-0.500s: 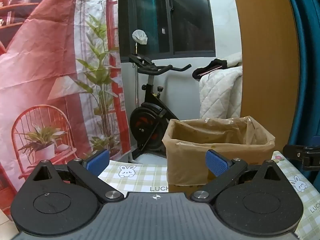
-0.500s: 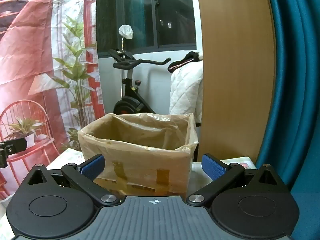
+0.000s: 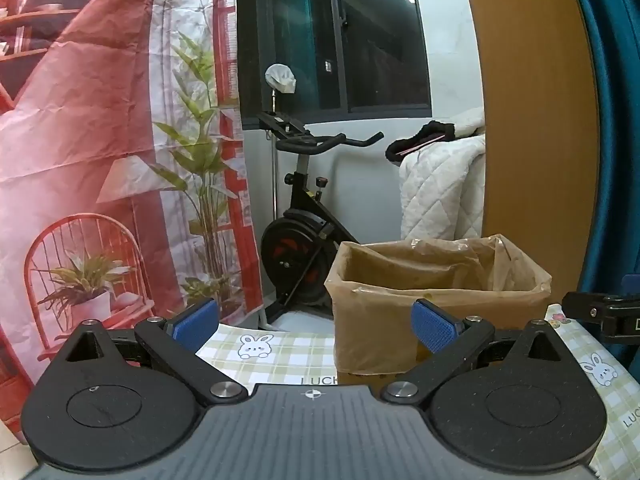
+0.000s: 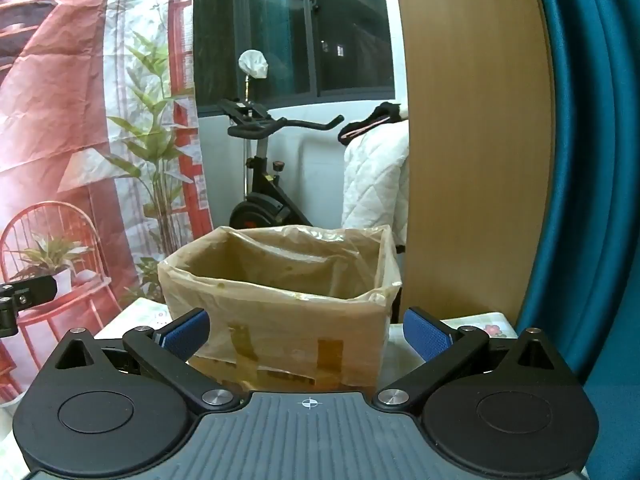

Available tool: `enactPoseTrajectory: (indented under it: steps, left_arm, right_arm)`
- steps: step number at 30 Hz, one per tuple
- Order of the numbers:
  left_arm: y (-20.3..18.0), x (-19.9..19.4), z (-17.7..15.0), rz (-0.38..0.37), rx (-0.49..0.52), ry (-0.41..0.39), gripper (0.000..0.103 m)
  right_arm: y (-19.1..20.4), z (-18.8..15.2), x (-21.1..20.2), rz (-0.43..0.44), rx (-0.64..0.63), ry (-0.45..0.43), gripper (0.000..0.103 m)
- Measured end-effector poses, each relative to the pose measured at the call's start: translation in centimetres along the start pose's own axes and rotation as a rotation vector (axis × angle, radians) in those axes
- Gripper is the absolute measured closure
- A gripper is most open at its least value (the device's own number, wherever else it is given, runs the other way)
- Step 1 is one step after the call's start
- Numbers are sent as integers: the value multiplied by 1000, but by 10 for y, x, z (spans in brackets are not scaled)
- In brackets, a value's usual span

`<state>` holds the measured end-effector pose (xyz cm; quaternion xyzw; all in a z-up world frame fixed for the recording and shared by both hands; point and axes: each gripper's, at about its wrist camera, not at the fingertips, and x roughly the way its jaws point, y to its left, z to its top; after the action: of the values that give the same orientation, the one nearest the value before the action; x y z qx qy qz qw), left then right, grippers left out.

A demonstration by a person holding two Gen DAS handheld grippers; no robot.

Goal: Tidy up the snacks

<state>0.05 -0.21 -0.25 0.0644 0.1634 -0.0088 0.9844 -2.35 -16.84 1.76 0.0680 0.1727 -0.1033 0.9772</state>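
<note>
Left gripper [image 3: 316,326] spread wide, blue pads [image 3: 434,326] apart with nothing between them; right gripper [image 4: 306,334] likewise wide apart and empty. Both aimed slightly downward at a cardboard box [image 3: 436,304] lined with a thin plastic bag, upright on a checked tablecloth [image 3: 276,354] printed with rabbits. Box seen ahead and right of centre from the left wrist, dead ahead from the right wrist [image 4: 280,308] (taped patches visible on its near face). No snacks made out in either view; box interior only partly visible. Tip of the right gripper [image 3: 600,312] poking in at the right edge of the left view, beside the box. Behind the box: an exercise bike [image 3: 304,232], a white quilt [image 3: 440,196] draped over something, a dark window [image 3: 344,36]. To the left, a hanging printed backdrop [image 3: 100,140]; to the right, a wooden panel [image 4: 472,140] and a teal curtain [image 4: 592,160]. Nothing between either gripper and the box.
</note>
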Motion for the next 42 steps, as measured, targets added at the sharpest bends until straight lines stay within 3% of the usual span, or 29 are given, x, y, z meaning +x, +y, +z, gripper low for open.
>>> enactPoseTrajectory:
  steps: [42]
  left_arm:
    - [3,1,-5,-41,-10,23,0]
  right_arm:
    - [-2,-13,9,-9,1,28,0]
